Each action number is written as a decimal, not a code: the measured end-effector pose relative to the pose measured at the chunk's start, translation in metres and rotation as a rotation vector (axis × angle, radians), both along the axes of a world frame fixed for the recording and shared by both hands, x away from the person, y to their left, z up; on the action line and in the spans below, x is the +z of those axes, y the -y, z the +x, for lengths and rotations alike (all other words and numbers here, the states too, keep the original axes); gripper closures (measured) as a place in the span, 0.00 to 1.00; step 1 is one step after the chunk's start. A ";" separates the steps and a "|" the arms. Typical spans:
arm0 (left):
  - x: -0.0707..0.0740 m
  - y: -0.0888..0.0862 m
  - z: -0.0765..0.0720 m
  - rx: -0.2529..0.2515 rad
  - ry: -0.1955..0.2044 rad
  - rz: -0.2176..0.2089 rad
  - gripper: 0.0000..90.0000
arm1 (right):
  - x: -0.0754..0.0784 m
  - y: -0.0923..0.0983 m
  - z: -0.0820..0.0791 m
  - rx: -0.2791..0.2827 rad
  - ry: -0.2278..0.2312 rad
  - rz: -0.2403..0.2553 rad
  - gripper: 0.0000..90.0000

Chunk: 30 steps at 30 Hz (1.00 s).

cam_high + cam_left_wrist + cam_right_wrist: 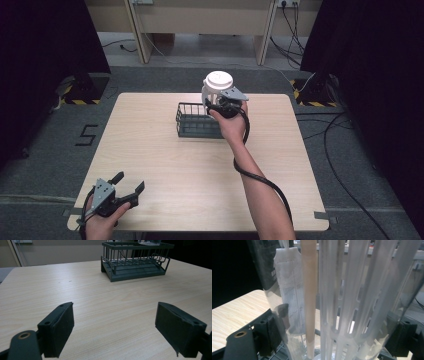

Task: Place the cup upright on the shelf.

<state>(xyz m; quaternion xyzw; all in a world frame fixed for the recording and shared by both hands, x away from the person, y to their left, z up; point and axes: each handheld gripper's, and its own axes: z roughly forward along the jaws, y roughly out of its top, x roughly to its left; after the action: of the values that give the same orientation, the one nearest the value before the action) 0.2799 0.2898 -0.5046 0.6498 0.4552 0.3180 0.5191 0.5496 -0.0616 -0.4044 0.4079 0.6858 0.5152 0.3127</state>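
Note:
A clear plastic container (218, 85) with a white lid and a white slotted insert (342, 302) is held upright in my right gripper (216, 103), which is shut on its lower body. It hangs over the far right corner of a dark wire basket (192, 127). In the right gripper view both black jaws press the clear wall at my right gripper (335, 335). In the left gripper view the container's clear base (150, 242) shows at the basket's (135, 267) top rim. My left gripper (130, 184) stands open near the table's front left corner, with nothing between its jaws (115, 330).
The light wooden table (165, 165) is bare between the basket and my left gripper. The right gripper's black cable (260, 180) loops along the forearm over the table. Dark curtains stand at both sides, and cables lie on the floor at right.

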 end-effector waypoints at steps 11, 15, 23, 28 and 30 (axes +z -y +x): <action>0.000 0.000 0.000 -0.003 0.001 0.001 0.17 | -0.004 -0.008 0.007 0.002 -0.013 -0.003 0.20; 0.000 0.000 0.000 -0.003 0.001 -0.001 0.17 | -0.007 -0.011 0.008 0.004 -0.023 -0.010 0.20; 0.000 0.000 0.000 -0.003 0.001 0.001 0.17 | -0.015 -0.013 0.012 0.002 -0.047 -0.018 0.20; 0.000 0.000 0.000 -0.004 0.001 -0.001 0.17 | -0.018 -0.013 0.014 -0.001 -0.062 -0.031 0.20; 0.000 0.000 0.000 -0.004 0.001 -0.001 0.17 | -0.020 -0.014 0.014 -0.001 -0.069 -0.032 0.20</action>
<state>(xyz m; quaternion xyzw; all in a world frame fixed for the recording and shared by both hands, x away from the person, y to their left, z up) 0.2800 0.2895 -0.5047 0.6504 0.4537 0.3171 0.5202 0.5637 -0.0479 -0.4245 0.4207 0.7042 0.4897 0.2956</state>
